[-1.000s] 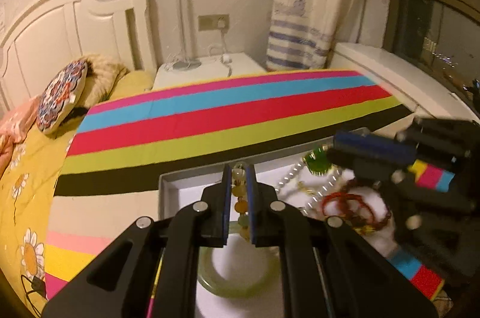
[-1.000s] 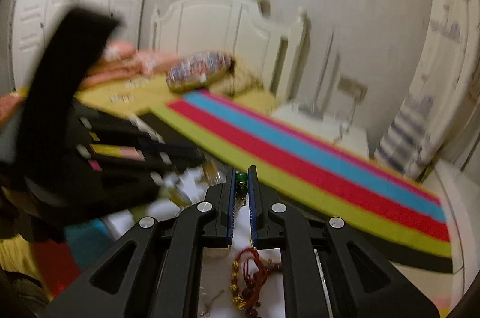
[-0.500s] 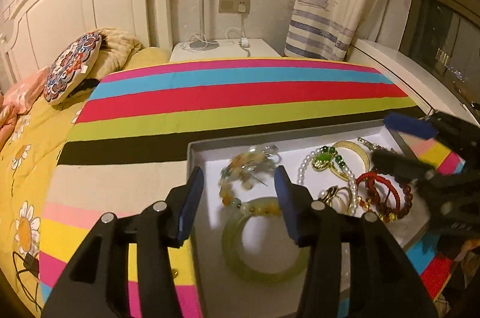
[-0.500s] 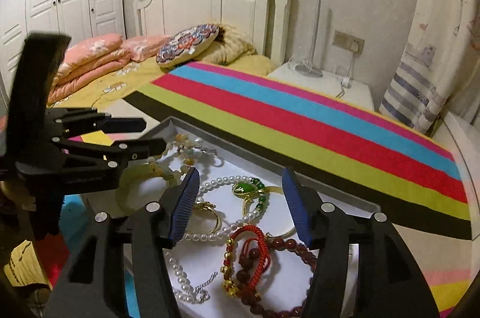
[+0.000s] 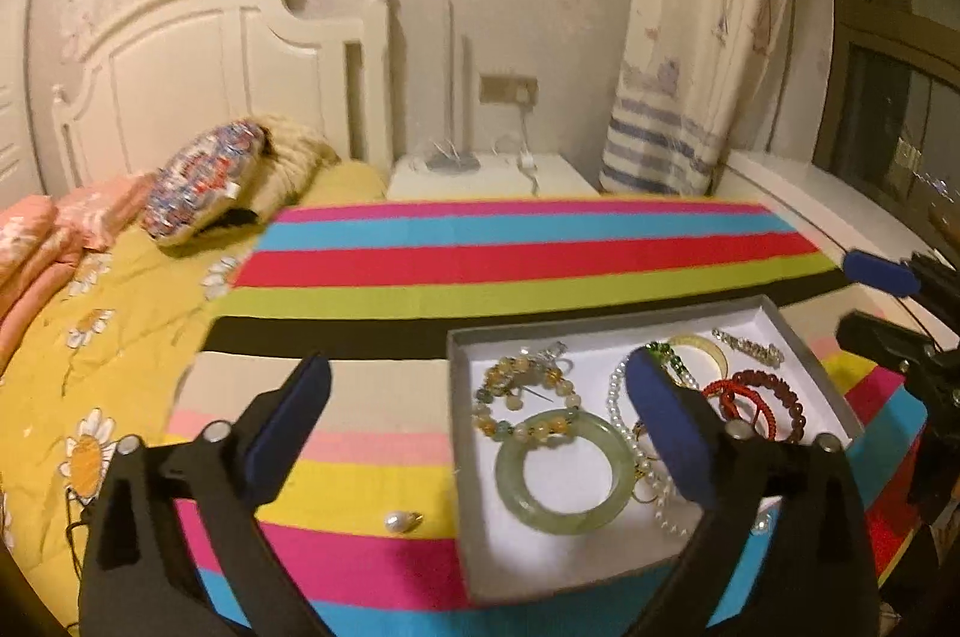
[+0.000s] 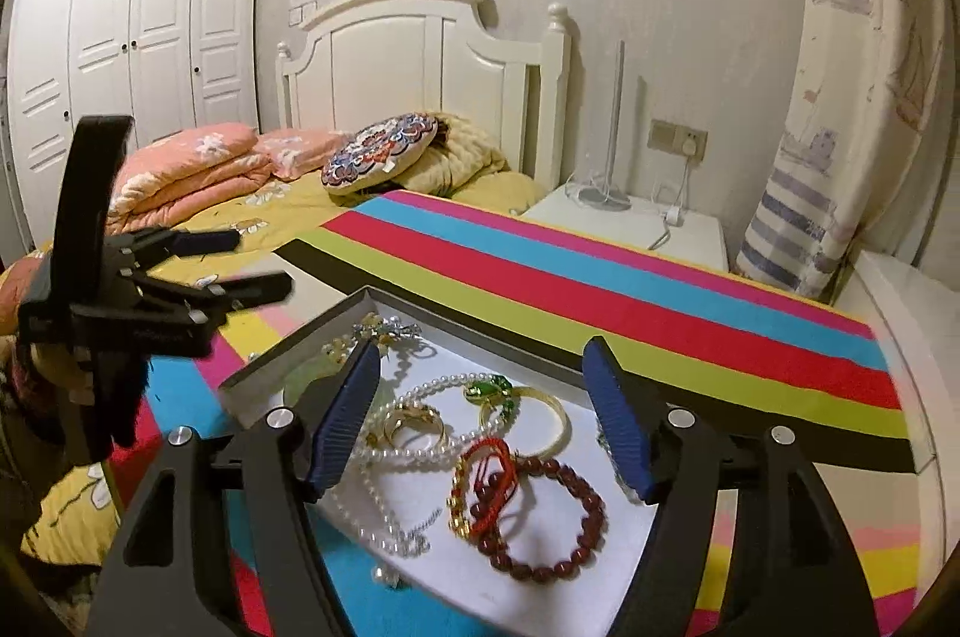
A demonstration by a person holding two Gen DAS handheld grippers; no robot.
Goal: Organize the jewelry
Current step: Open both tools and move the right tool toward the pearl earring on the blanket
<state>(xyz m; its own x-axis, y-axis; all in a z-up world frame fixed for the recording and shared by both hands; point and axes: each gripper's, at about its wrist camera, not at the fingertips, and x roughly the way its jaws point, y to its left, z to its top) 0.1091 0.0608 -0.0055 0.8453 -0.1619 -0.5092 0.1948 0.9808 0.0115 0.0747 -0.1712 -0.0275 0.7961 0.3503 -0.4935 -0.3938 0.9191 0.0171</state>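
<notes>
A grey tray (image 5: 459,433) with a white floor lies on the striped cloth and holds the jewelry. In it are a green jade bangle (image 5: 564,472), a yellow bead bracelet (image 5: 516,397), a pearl necklace (image 6: 420,448), a gold bangle (image 6: 555,427), a green pendant (image 6: 489,388) and dark red bead bracelets (image 6: 540,511). My left gripper (image 5: 474,409) is open and empty above the tray's left edge. My right gripper (image 6: 486,409) is open and empty above the tray. A loose pearl earring (image 5: 402,520) lies on the cloth left of the tray.
The striped cloth (image 5: 528,265) covers the surface. A bed with yellow sheet (image 5: 90,337), patterned cushion (image 6: 378,150) and white headboard stands beyond. A white nightstand (image 6: 630,223) with a lamp, a curtain and a window sill are at the back right.
Both grippers opened, let go of the bracelet and pendant into the tray, and pulled back and up. The left one also shifted left.
</notes>
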